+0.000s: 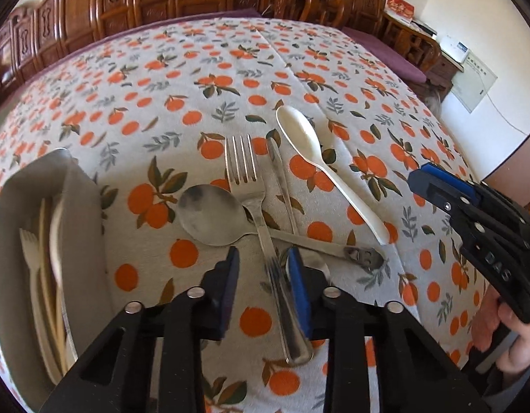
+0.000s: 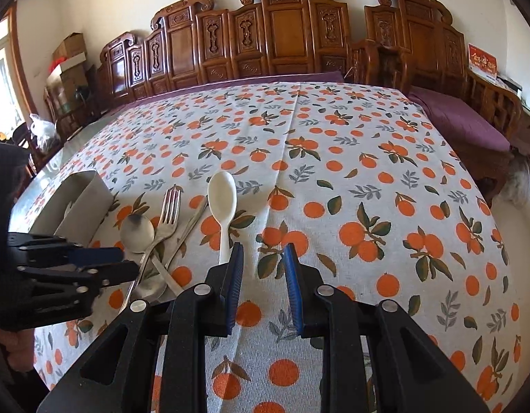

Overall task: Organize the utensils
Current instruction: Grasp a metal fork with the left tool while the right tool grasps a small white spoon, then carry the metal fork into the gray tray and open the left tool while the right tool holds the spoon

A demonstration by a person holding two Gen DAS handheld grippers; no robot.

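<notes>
My left gripper straddles the steel fork handle, jaws narrow, pads not pressing. Right gripper narrow, empty (white spoon just ahead). Holder left.

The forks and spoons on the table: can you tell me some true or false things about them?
1. The metal fork lies between the left gripper's fingers. True.
2. The white spoon is inside the grey holder. False: it lies on the tablecloth.
3. The right gripper holds a spoon. False: nothing is between its fingers.
4. The fork lies across the metal spoon's handle. True.
5. The holder is empty. False: pale utensils are in it.
</notes>
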